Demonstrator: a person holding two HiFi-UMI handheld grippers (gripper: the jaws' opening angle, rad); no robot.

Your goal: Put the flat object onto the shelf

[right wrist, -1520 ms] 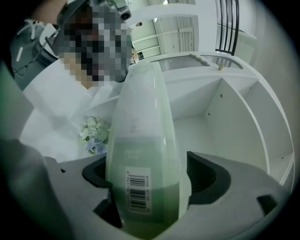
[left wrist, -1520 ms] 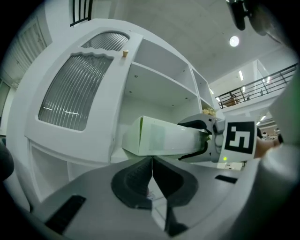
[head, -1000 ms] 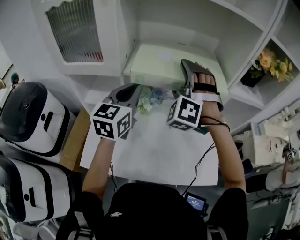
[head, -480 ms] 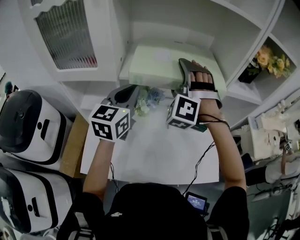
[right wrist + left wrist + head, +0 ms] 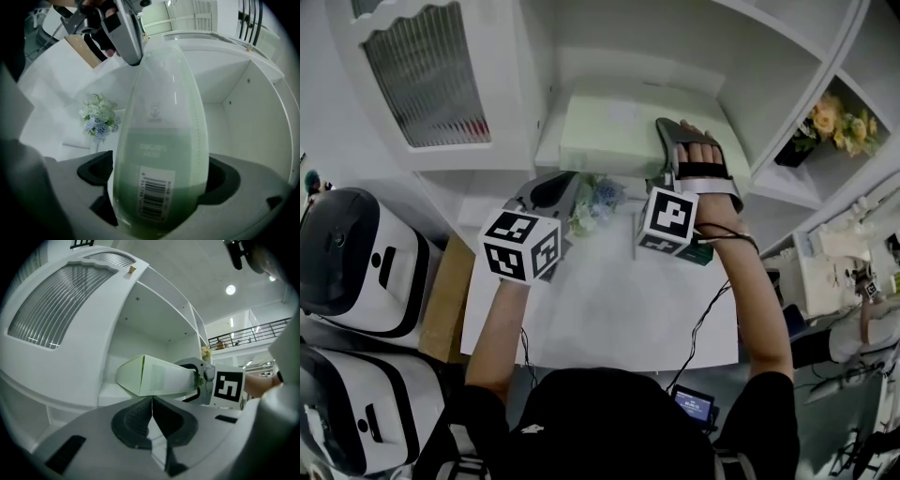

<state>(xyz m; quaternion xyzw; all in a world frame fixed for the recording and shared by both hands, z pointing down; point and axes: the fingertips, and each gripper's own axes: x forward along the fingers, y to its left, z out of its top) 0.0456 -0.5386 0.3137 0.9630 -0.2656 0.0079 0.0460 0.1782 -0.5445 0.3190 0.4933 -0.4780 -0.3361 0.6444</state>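
Observation:
The flat object is a pale green box lying on the white shelf of the cabinet. My right gripper reaches round the box's right end. In the right gripper view the box fills the space between the pads, and the jaws have just been opening, so they stand wide on either side of it. My left gripper hovers just in front of and below the box's left end, shut and empty. In the left gripper view its pads meet and the box lies just beyond them.
A small bunch of pale flowers lies on the white table under the shelf. A ribbed-glass cabinet door is at the left, yellow flowers are in the right compartment, and white-and-black appliances stand at the far left.
The right gripper has shifted slightly at the box's right end. The box still lies on the shelf and the left gripper has stayed where it was.

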